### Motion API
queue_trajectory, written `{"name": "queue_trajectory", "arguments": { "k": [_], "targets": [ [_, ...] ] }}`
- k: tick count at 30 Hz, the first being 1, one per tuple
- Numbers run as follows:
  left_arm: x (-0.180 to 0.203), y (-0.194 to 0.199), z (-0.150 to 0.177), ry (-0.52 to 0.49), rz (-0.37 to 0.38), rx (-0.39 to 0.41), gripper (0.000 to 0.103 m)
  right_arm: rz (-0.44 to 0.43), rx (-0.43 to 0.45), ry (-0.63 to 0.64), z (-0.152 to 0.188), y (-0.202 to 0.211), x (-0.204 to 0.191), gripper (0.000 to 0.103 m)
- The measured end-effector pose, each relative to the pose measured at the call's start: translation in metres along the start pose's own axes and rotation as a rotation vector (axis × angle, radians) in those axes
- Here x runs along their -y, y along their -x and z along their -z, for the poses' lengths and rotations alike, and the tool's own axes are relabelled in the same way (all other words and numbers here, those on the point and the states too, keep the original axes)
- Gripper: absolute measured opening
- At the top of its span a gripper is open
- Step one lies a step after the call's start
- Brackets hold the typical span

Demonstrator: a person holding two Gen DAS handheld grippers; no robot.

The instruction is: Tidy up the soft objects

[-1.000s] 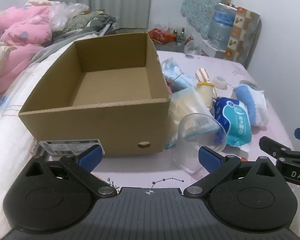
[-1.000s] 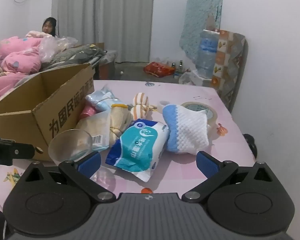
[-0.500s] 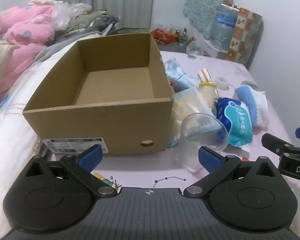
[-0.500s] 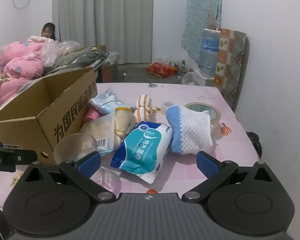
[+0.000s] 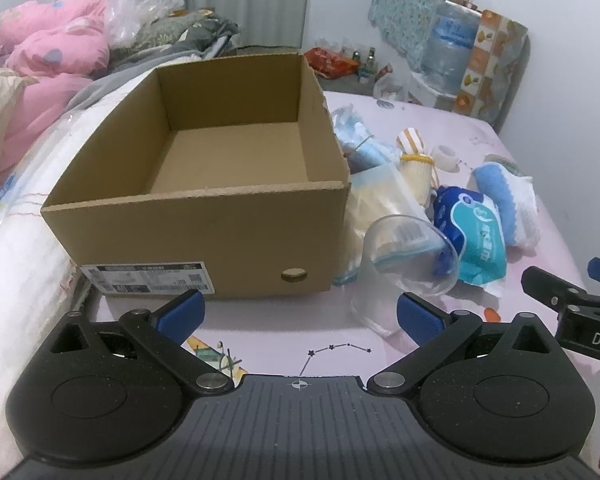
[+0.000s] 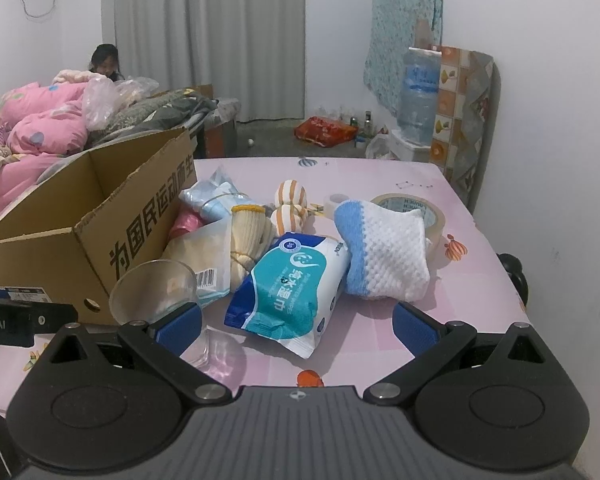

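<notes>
An empty cardboard box stands on the pink table; it also shows in the right wrist view. Right of it lies a pile of soft things: a teal wet-wipes pack, a blue-and-white knitted cloth, a cream rolled cloth, striped orange balls and bagged items. My left gripper is open and empty in front of the box. My right gripper is open and empty just short of the wipes pack.
A clear plastic cup stands at the box's near right corner. A roll of tape lies behind the knitted cloth. Pink bedding is heaped at the left. A water jug stands by the right wall.
Both grippers have risen and pulled back slightly, so the table shows a little lower. Nothing on the table has moved.
</notes>
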State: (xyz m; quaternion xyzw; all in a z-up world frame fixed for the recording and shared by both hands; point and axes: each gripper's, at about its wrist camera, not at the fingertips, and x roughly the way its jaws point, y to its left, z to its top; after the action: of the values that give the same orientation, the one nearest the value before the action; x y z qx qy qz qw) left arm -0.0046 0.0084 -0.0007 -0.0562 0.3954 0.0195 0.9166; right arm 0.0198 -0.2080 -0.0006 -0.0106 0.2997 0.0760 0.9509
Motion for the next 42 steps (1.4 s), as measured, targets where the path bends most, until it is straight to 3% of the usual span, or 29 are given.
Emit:
{"name": "queue_trajectory", "arguments": {
  "k": [42],
  "targets": [
    [0.0030,-0.0041,0.0010,-0.005,-0.001,-0.027,0.103,-0.008,-0.005,-0.005,-0.0016,-0.0023,-0.0009,0.043]
  ]
}}
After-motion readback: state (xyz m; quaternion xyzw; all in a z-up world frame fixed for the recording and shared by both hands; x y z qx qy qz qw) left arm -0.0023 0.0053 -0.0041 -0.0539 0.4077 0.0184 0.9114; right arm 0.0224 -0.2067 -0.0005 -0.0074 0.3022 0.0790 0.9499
